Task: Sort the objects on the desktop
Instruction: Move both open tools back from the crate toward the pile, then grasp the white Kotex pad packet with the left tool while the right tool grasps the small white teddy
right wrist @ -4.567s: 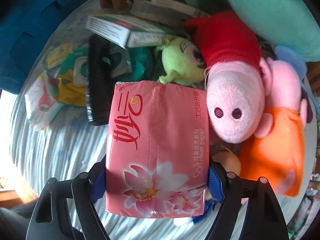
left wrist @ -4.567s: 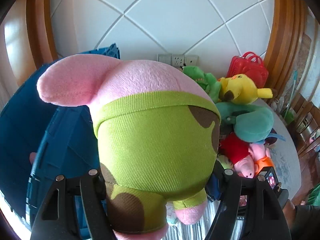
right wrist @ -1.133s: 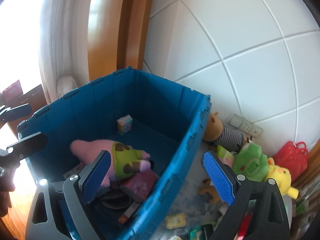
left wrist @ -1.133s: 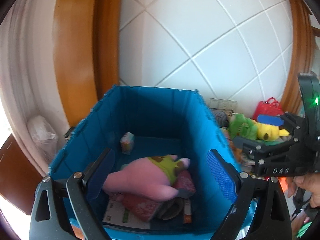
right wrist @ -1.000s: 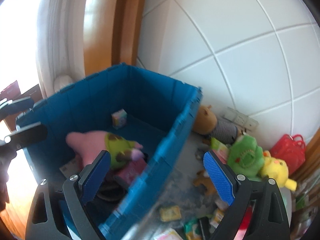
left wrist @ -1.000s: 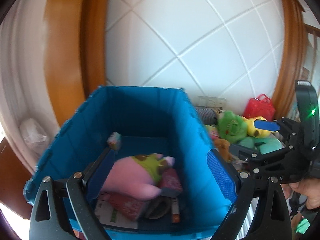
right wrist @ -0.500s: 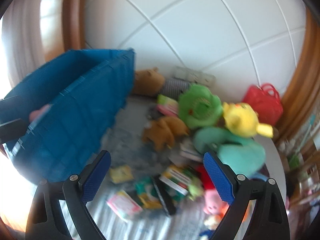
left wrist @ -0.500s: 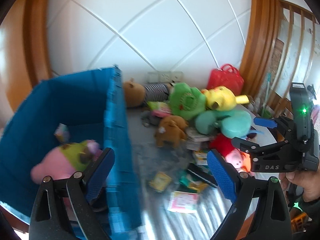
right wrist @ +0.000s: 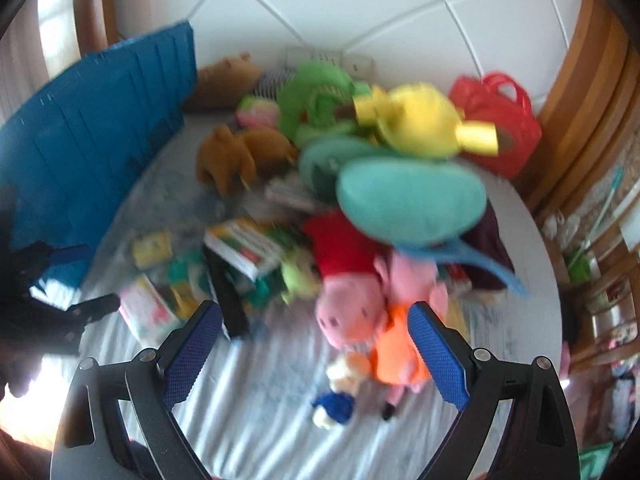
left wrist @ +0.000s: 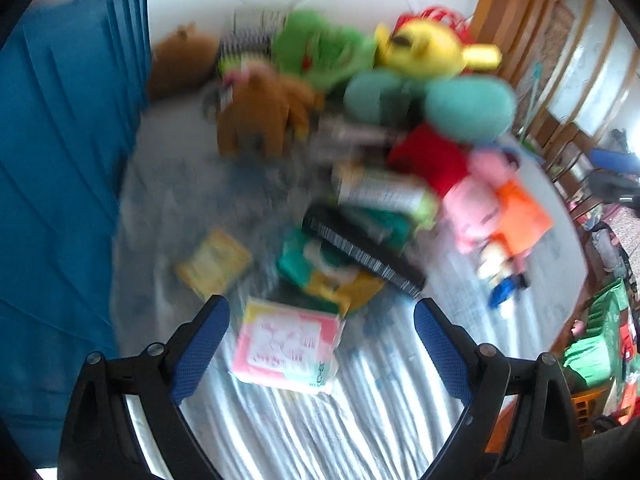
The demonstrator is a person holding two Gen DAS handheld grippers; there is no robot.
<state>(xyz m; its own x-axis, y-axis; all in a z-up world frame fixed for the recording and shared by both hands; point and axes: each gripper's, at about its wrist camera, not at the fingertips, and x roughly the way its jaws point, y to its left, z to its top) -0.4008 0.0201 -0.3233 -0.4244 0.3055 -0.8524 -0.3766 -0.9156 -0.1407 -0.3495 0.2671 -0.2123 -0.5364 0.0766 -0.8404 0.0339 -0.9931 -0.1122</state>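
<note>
Tongs on both sides hang spread and empty above the cluttered table: left gripper (left wrist: 320,330) straddles a pink tissue pack (left wrist: 286,350), right gripper (right wrist: 312,330) frames a pink pig plush (right wrist: 348,312). Both views are blurred, so settle first, then centre each item before closing; blue crate (left wrist: 60,160) stands left

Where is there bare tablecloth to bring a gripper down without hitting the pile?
Bare striped tablecloth lies along the near edge, in front of the pink pig plush. Another free patch runs between the blue plastic crate and the brown plush. The centre, around the black comb, is crowded.
</note>
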